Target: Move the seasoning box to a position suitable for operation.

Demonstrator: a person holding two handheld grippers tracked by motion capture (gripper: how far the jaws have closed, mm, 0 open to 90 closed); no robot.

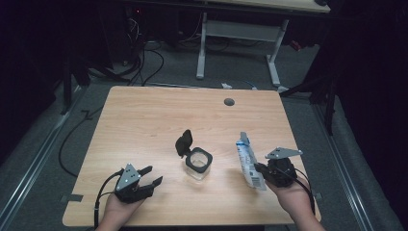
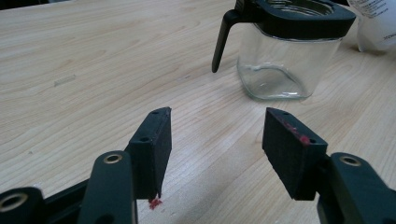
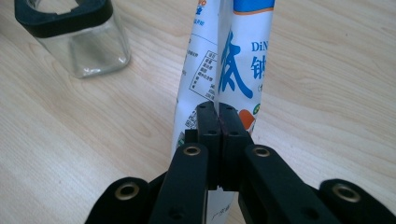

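A clear glass jar (image 1: 198,165) with a black square rim and an open flip lid (image 1: 184,142) stands upright near the table's middle. It looks empty, seen also in the left gripper view (image 2: 286,51) and the right gripper view (image 3: 77,35). My right gripper (image 1: 259,169) is shut on the edge of a white and blue pouch (image 1: 248,161), right of the jar; its jaws pinch the pouch's seam (image 3: 217,105). My left gripper (image 1: 150,175) rests at the front left, open, nothing between its fingers (image 2: 217,140), pointing toward the jar.
The wooden table (image 1: 144,115) has a grey cable grommet (image 1: 229,101) at its far edge. Behind it stand a white desk frame (image 1: 238,36) and cables on the dark floor. A red speck (image 2: 154,202) lies on the wood under the left jaw.
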